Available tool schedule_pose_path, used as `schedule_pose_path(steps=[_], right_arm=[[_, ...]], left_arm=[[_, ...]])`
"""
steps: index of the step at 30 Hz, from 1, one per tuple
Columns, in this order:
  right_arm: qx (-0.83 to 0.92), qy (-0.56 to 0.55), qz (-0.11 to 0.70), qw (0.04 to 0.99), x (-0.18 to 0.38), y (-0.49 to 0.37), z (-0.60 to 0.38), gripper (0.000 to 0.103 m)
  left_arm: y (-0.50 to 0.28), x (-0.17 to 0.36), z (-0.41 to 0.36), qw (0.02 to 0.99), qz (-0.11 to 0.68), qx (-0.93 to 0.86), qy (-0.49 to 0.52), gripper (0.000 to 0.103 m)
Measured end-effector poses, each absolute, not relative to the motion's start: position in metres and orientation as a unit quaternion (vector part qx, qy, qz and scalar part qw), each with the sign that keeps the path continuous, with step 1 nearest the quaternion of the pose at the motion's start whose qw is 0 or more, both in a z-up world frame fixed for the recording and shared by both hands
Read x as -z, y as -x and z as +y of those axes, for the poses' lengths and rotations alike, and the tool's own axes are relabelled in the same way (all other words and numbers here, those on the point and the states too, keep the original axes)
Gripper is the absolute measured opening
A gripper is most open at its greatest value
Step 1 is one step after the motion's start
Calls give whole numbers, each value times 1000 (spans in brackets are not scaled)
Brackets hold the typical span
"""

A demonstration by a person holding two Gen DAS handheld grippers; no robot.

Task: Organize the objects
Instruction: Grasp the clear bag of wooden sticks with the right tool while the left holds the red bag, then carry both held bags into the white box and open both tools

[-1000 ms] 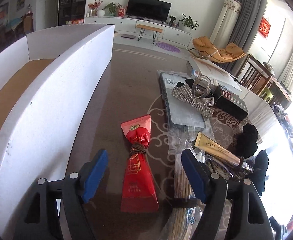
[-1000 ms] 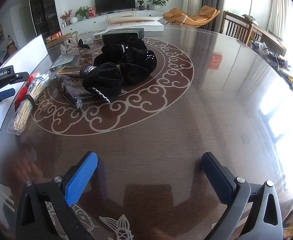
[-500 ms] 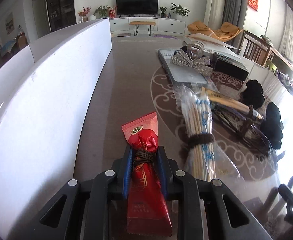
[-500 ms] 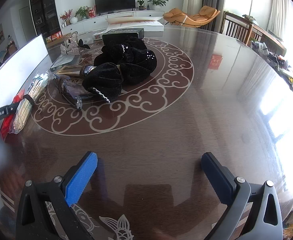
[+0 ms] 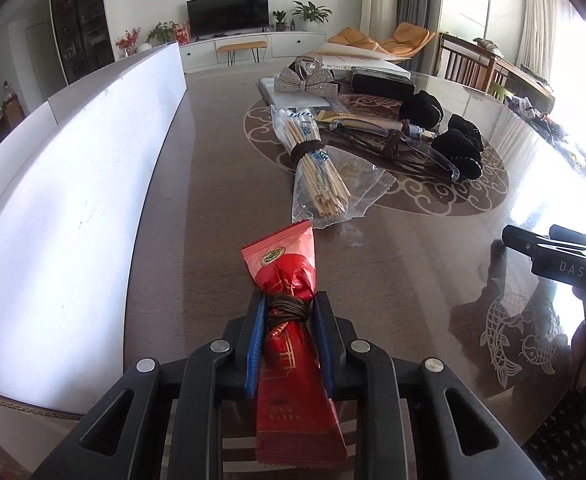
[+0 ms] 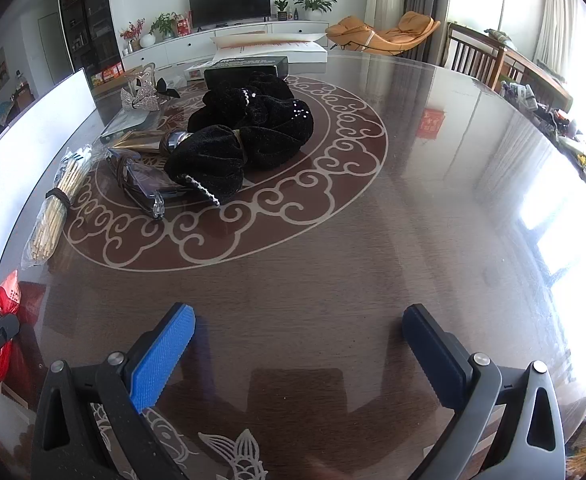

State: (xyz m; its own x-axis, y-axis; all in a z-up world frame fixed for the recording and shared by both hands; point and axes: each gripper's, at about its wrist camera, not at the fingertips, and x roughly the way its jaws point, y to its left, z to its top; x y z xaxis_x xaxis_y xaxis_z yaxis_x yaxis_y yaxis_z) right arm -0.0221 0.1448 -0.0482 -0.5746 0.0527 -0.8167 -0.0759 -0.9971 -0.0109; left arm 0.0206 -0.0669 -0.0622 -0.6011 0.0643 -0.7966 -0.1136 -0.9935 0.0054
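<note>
While right gripper (image 6: 299, 344) is held wide open over table (image 6: 413, 220), red packet (image 5: 293, 320) is clamped at tied waist by left gripper (image 5: 289, 312).

Television (image 5: 227, 12), orange lounge chair (image 6: 385, 32), potted plant (image 6: 315, 0).

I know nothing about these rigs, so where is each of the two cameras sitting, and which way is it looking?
Left wrist view: sits on the left tool, looking along the table toward the TV; its fingers clamp the red packet.
Right wrist view: sits on the right tool, low over bare tabletop, facing the black fabric pile; its fingers stand open.
Shared: the chopstick bundle, and each view catches the other tool at its edge.
</note>
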Motion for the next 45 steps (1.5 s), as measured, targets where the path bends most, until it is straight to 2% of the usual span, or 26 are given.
schedule_pose_path(steps=[8,12,15,21,23,24,26,27,33,39,45], right_arm=[[-884,466,16,28,46,22,146,103],[-881,466,69,-38,27,27,138,94],[-857,497,90,-106,10,55,103,87],[-812,557,70,-163,6,131,8,85],[-799,578,53,-155,22,147,-15,78],[-796,585,40,-148,30,152,-23,72],[-808,570,2,-146,29,149,-35,32],[-810,567,-11,-153,25,145,-38,29],[-834,527,-19,-164,-21,103,-10,29],[-854,489,-6,-180,-73,73,9,29],[-855,432,13,-288,-137,55,-67,29]], left_arm=[[-34,62,-71,71,26,-893,444,21],[-41,62,-78,79,6,-894,440,21],[-45,62,-80,83,3,-896,436,21],[-47,62,-90,87,-16,-897,434,21],[-49,62,-95,87,-30,-896,434,21],[-50,61,-97,87,-33,-897,433,21],[-54,59,-98,91,-33,-899,427,21],[-56,57,-97,94,-31,-901,423,21],[-72,29,-93,131,-45,-913,383,21],[-88,-43,-116,156,-90,-932,314,21],[-87,-107,-196,72,-84,-962,251,21]])
